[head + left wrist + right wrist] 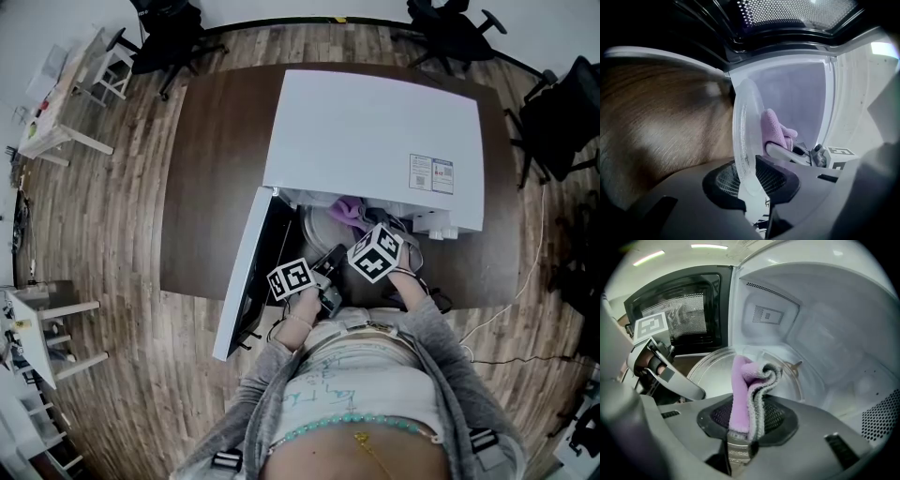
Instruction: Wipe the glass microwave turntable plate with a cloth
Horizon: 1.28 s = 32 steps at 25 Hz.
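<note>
A white microwave sits on a dark brown worktop, with its door swung open toward the lower left of the head view. A label at the upper right of its top carries red and blue print too small to read.

Both grippers are at the open mouth, each with a cube of black-and-white square markers. The left gripper has its fingers pinching the rim of the glass turntable plate, which shows edge-on at the centre of its view, in front of the cavity. The right gripper has its fingers pressed onto a folded cloth, purple on one side and grey on the other, which stands up from them. In the left gripper view the cloth lies just beside the plate's right face. Contact cannot be made out.
</note>
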Available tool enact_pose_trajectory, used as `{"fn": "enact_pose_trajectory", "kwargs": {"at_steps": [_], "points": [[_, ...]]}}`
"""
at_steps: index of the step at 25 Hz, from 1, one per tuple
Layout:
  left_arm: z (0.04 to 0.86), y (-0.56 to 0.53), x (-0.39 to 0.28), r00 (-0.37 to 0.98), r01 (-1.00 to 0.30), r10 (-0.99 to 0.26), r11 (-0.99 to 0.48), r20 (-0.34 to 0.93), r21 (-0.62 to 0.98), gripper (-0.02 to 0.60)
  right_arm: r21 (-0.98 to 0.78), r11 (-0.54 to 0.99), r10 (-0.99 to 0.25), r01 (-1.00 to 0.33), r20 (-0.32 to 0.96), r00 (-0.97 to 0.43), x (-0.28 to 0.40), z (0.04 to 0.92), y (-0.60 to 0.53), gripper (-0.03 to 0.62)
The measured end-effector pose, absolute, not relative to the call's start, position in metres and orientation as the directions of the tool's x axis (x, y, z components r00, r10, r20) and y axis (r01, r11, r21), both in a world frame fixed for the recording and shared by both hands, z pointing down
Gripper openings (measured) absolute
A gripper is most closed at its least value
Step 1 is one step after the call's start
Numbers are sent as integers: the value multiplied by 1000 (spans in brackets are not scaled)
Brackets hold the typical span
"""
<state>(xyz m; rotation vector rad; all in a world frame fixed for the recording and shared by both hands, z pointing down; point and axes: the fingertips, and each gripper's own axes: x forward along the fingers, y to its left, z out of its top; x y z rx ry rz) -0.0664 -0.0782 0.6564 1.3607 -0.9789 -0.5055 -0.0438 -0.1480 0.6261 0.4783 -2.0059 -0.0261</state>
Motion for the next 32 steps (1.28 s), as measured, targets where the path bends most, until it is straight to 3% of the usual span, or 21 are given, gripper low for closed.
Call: {"fn": "enact_pose_trajectory", "kwargs": {"at_steps": [18,32], "points": [[660,-80,-66,547,-247,-779,201,307,948,78,346,933,-357,-99,850,-387,-65,633,-129,126],[662,-80,-67,543,-240,-781,206,307,949,80,369,924,-376,-102,829,-415,-83,630,-146,126]]}}
